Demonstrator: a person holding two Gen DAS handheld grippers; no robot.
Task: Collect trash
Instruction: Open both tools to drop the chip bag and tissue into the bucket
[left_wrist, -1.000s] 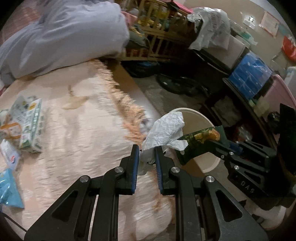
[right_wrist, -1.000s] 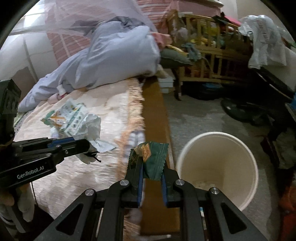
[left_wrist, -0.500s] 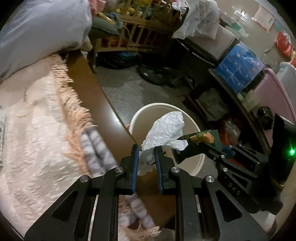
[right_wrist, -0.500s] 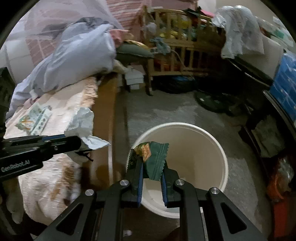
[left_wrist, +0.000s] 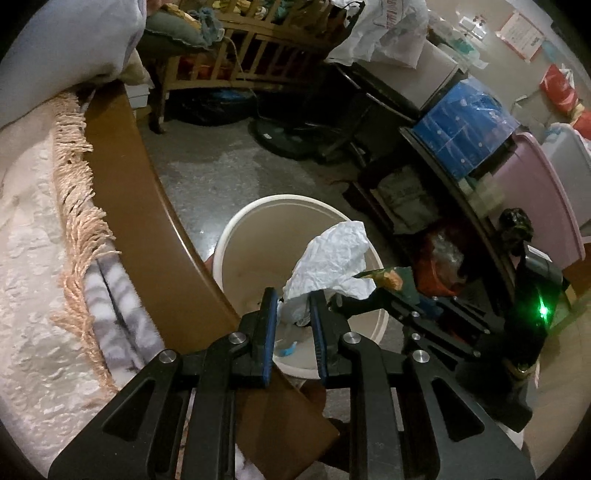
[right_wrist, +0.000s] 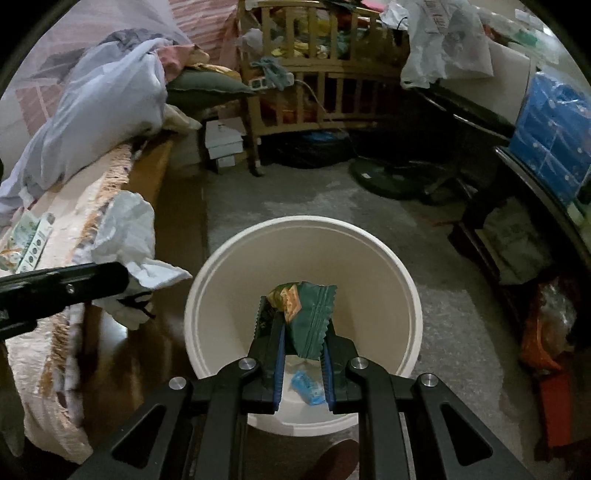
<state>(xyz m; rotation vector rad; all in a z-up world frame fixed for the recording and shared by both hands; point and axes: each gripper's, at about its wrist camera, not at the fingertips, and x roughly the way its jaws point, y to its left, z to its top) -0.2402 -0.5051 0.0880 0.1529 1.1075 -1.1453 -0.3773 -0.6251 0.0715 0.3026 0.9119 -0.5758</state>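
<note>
My left gripper is shut on a crumpled white paper and holds it over the near rim of a white bucket on the floor. My right gripper is shut on a green snack wrapper and holds it above the bucket's opening. A blue scrap lies in the bucket's bottom. The right gripper with the wrapper shows at the right of the left wrist view. The left gripper and its paper show at the left of the right wrist view.
The bed with a fringed pink cover and brown wooden edge lies left of the bucket. A carton lies on the bed. A wooden crib, a fan base and cluttered shelves ring the floor.
Both grippers have moved from over the bed edge to the bucket, carrying the paper and the wrapper. The right gripper is now right above the bucket's opening.
</note>
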